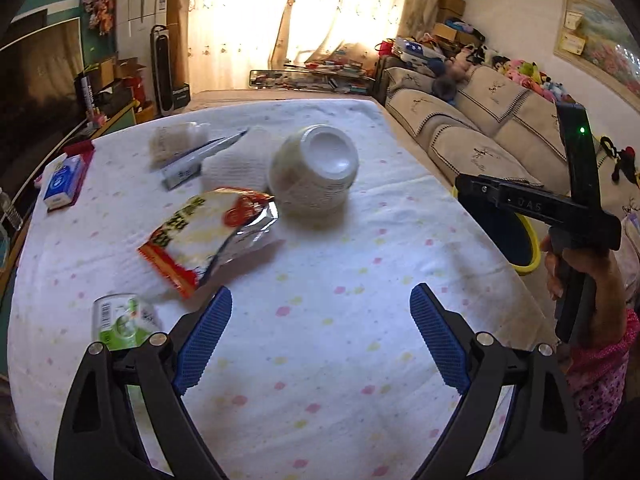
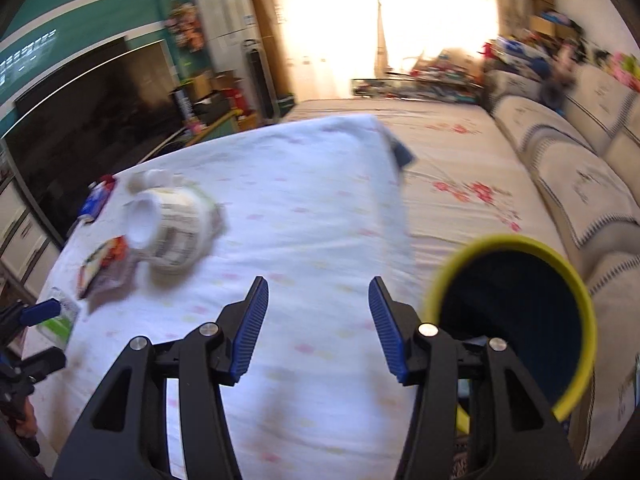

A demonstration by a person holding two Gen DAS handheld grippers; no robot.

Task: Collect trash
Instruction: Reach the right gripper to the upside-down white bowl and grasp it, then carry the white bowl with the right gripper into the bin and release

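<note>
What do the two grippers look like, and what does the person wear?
Both the left gripper and the right gripper have black frames, silver pivot bolts and blue ribbed pads. The right one bears a green light. The sleeve is pink and patterned.

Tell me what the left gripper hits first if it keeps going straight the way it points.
Probably just the spotted tablecloth. The left gripper stands open and empty, aimed down at bare cloth. The overturned cup and snack wrapper lie beyond, left of that line; depth is uncertain.
</note>
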